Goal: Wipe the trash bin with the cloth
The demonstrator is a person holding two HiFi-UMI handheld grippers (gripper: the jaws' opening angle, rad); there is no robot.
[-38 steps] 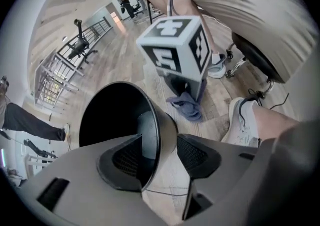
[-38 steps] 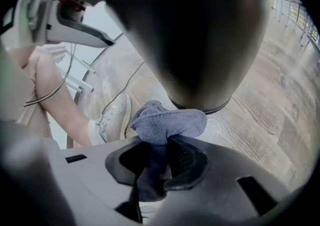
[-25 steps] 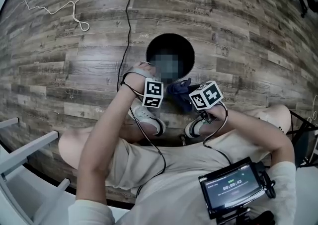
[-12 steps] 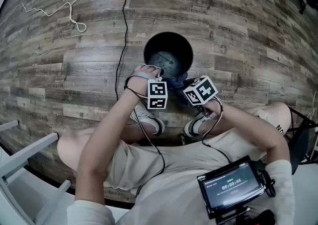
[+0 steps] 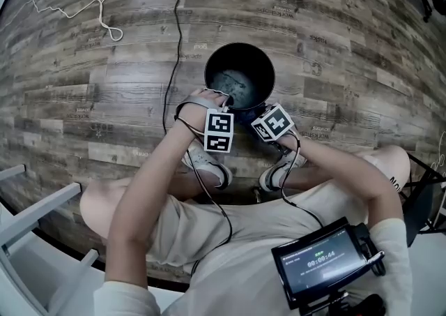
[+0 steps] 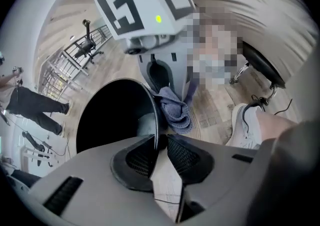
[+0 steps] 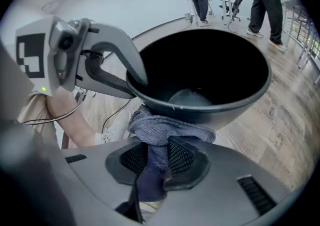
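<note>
White cord (image 5: 104, 23): lies in loops on the wood floor (image 5: 348, 49), upper left of the head view.
Black cable (image 5: 177, 28): runs down the floor from the top edge toward the person's left arm, left of the bin.
Left shoe (image 5: 207, 165): white, on the floor just below the left tool's marker cube.
Left tool (image 6: 159, 144): at the lower left rim of the bin in the head view, pointing steeply down. Its jaws have just been closing and now stand narrow, one pad inside the bin and one outside, with the thin rim pinched between them.
Trash bin (image 7: 222, 106): black and round, upright on the floor at the centre of the head view, mouth open upward. The pale bottom shows inside.
Cloth (image 7: 167, 129): blue-grey and bunched, pressed against the bin's outer wall just under the rim, between the two tools.
Right tool (image 7: 158, 162): at the lower right rim of the bin in the head view. Its jaws are closed on the cloth, a fold of which hangs down between the pads.
Right shoe (image 5: 277, 176): on the floor below the right tool.
Screen (image 5: 322, 267): small lit display at the lower right of the head view, near the person's chest.
</note>
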